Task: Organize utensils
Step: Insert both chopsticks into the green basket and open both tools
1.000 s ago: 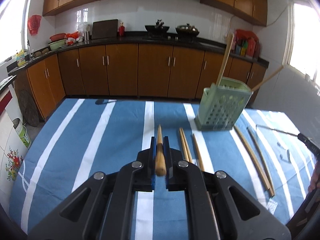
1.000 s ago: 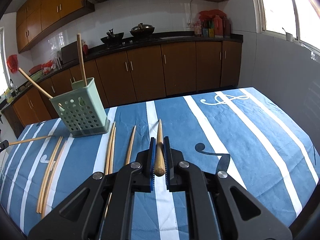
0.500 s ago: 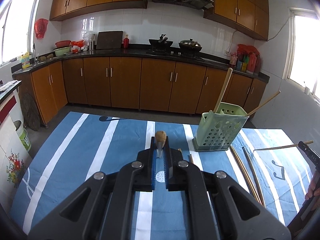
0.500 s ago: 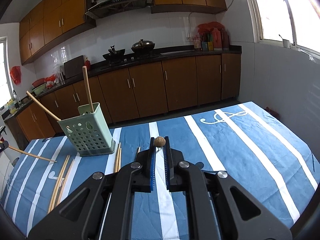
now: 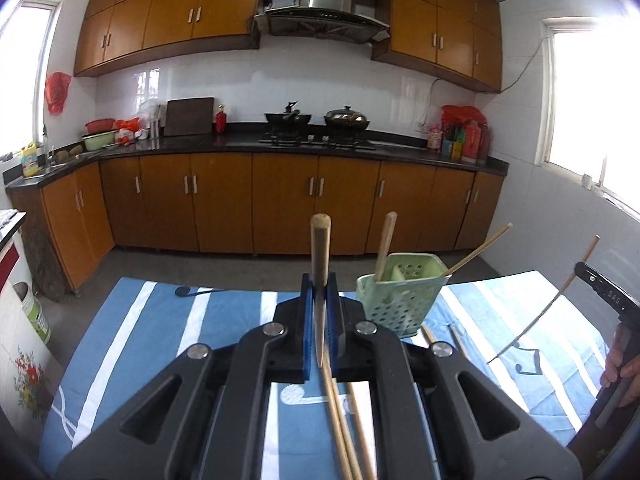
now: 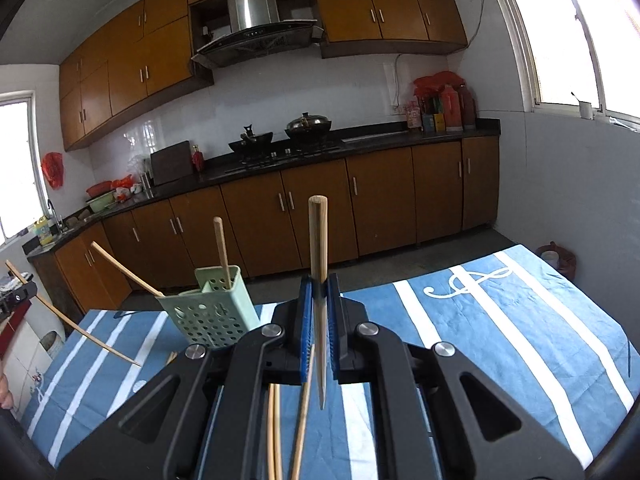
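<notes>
The left gripper has its blue-padded jaws pinching a wooden chopstick, which stands nearly upright between them, blunt end up and thin tip hanging just below the pads, clear of the cloth; the right gripper holds a second chopstick in much the same way, jaws pressed onto its shaft, thick round end on top and pointed tip below; each gripper is raised above the desk, which wears a blue cloth with white stripes and a treble-clef pattern.

A pale green perforated utensil holder sits on the cloth toward the far edge, between the two grippers; two chopsticks in the holder poke out, one close to upright, the other leaning far out to the side; more loose chopsticks lie flat on the cloth near the holder, partly hidden under the gripper bodies.

From the left camera the right gripper's dark body shows at the right edge, with the person's fingers wrapped on its handle and its chopstick slanting in the air beside it; behind the desk runs a kitchen counter with two woks on the hob and brown cupboards above and below.
</notes>
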A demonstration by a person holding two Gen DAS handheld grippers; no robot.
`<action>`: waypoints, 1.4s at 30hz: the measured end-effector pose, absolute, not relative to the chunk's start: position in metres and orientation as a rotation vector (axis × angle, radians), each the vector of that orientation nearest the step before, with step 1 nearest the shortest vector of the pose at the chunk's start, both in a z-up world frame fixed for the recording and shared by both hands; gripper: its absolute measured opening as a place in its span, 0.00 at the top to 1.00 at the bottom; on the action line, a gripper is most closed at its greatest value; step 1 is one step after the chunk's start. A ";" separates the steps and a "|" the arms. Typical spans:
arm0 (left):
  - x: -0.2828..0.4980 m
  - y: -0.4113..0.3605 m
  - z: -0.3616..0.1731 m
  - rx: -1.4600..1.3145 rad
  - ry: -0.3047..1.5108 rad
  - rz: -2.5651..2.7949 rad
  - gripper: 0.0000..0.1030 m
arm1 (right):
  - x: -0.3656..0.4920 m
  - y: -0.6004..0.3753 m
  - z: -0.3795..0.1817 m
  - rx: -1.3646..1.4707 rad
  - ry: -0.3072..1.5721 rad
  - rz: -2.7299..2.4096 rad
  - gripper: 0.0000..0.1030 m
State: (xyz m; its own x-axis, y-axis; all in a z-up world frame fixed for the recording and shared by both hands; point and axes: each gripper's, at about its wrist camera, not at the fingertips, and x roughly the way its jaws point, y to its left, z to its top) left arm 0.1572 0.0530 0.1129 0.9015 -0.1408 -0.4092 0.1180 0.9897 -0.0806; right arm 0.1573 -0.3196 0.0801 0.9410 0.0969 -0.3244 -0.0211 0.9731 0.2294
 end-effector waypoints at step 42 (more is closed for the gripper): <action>0.284 -0.010 0.117 -0.123 0.450 -0.200 0.89 | 0.258 -0.241 0.099 0.276 0.307 0.199 0.91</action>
